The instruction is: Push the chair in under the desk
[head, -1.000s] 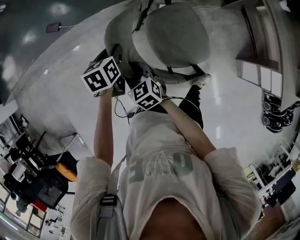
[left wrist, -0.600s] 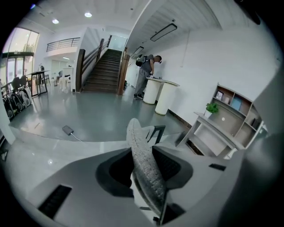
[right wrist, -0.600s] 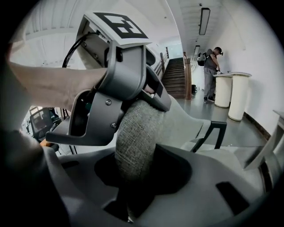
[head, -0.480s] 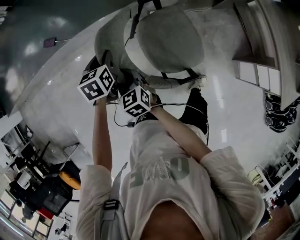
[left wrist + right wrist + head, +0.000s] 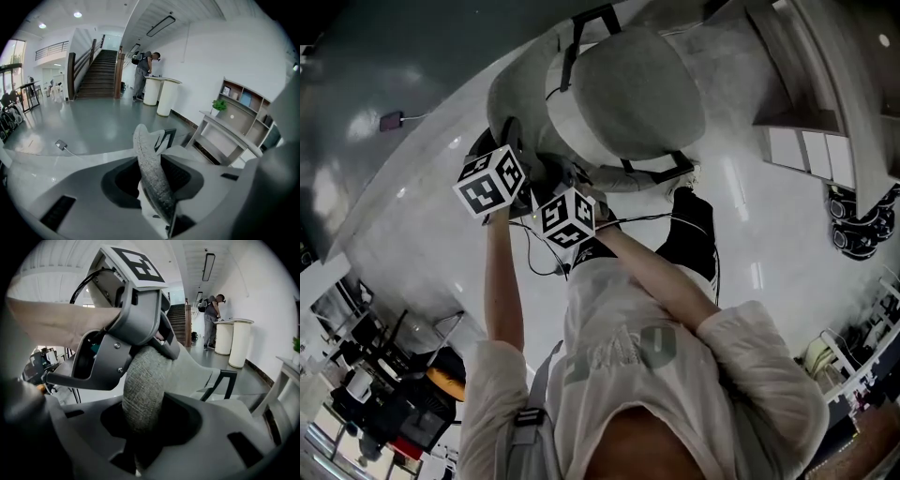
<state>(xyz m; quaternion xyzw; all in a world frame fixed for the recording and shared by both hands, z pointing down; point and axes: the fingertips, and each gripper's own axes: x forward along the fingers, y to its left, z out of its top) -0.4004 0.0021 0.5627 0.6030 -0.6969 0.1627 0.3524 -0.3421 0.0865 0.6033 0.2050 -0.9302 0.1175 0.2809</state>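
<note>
Grey upholstered chair [image 5: 628, 94] is seen from above on a polished floor [image 5: 741, 187], its backrest turned toward the person and its seat turned away. The top edge of the backrest [image 5: 151, 173] is held by both grippers, side by side. The left gripper [image 5: 154, 192] is clamped on that edge, and the fabric rim runs up from between its jaws. The right gripper [image 5: 143, 427] is set just beside it; its jaws have just been closing and are pressed on the same padded rim [image 5: 143, 380]. The left gripper [image 5: 133, 310] is also seen from the right gripper view, close above the rim. In the head view the marker cubes of the left gripper [image 5: 490, 181] and the right gripper [image 5: 567, 214] are found at the near-left edge of the chair. Black armrest frames [image 5: 661, 167] are seen at the chair's two sides. The desk [image 5: 811, 94] stands beyond the chair and to its right, with a strip of open floor between them. A shoe [image 5: 689, 176] rests close to the chair's near-right edge. To the chair's left the floor lies wide open, apart from a small dark object on a cable [image 5: 391, 120].
</note>
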